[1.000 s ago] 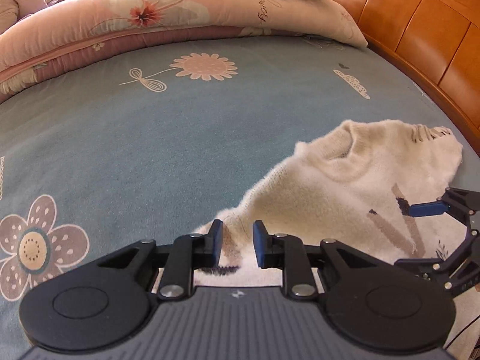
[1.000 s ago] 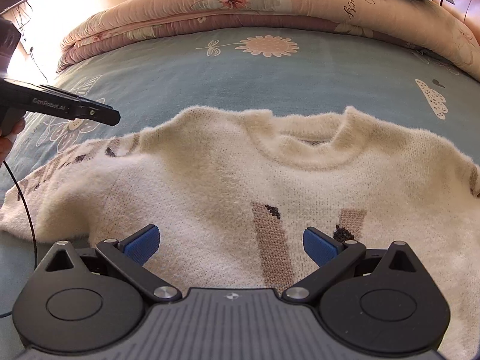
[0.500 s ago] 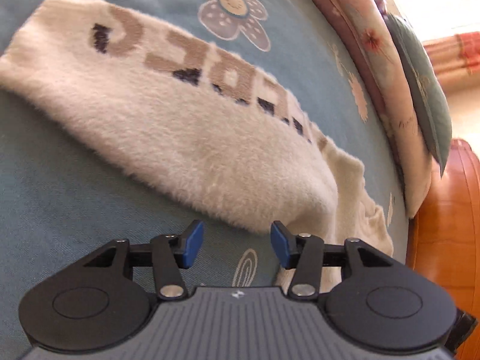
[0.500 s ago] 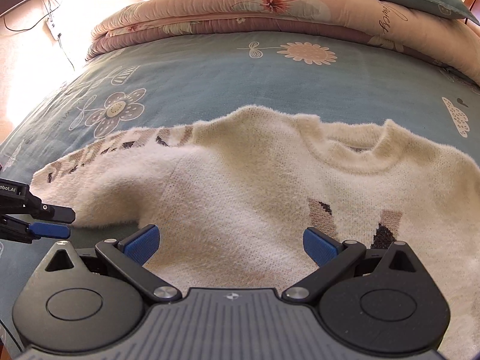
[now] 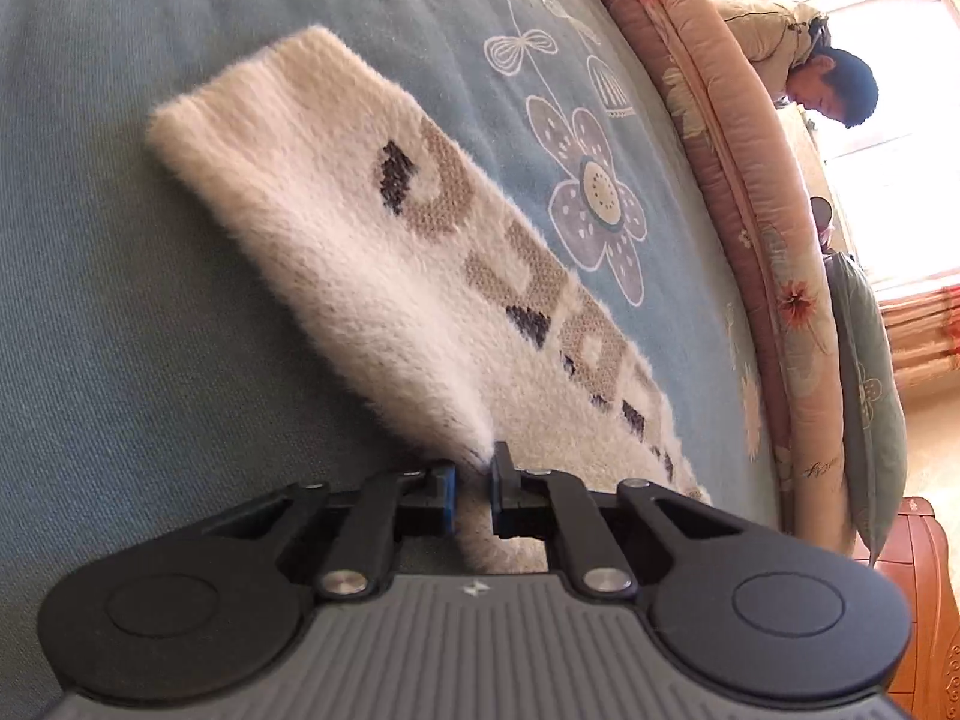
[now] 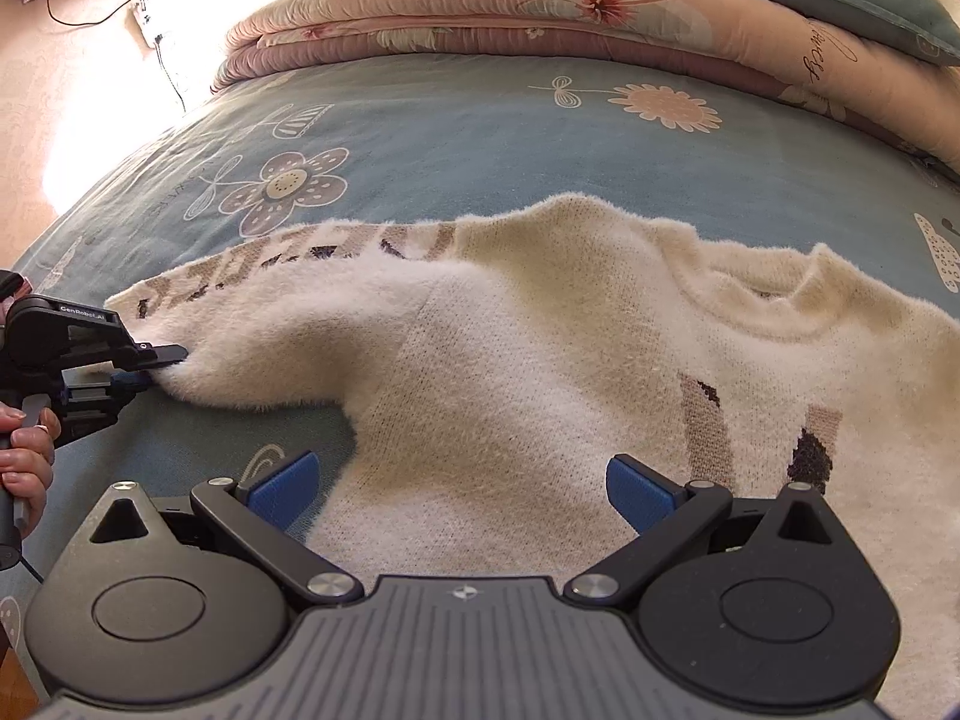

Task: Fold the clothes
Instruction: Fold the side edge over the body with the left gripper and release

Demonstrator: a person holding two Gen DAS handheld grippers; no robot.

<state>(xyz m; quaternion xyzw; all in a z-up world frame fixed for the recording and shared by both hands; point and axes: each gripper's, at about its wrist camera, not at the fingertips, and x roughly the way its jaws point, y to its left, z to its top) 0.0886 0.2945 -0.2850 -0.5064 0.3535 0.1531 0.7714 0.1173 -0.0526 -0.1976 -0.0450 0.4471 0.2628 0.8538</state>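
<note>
While the cream fuzzy knit sweater [image 6: 540, 396] with tan and dark lettering lies spread face-up on the blue-grey flower-print bedsheet [image 6: 480, 138], the left claw [image 5: 472, 483] has its blue pads pinched narrow on the lower edge of the sweater's outstretched sleeve [image 5: 372, 264], a tuft of knit caught between them. Right-wrist view confirms: left claw [image 6: 153, 363] meets the sleeve edge at the far left of the garment, a hand [image 6: 21, 450] on its handle.

Right claw [image 6: 462, 489] stands wide, nothing between its pads, hovering over the sweater's chest panel near the armpit. Not touching fabric as far as can be told.

Sleeve lies straight out from the body, cuff end free on the bed. Collar points toward the folded pink floral quilt [image 6: 540, 18] at the head of the bed, well apart from the garment.

Step in hand, by judgement: start of the first fold, sleeve gripped and ready to be carried in across the chest.

Next move likely calls for:
- lifting the sleeve enough to clear the sheet, then sweeping it over the body;
- right claw pressing or pinning near the shoulder seam so the body does not drag;
- laying the sleeve flat, no bunching.

Risk: the pinch holds only a thin edge of fluffy knit, so it may slip.
</note>
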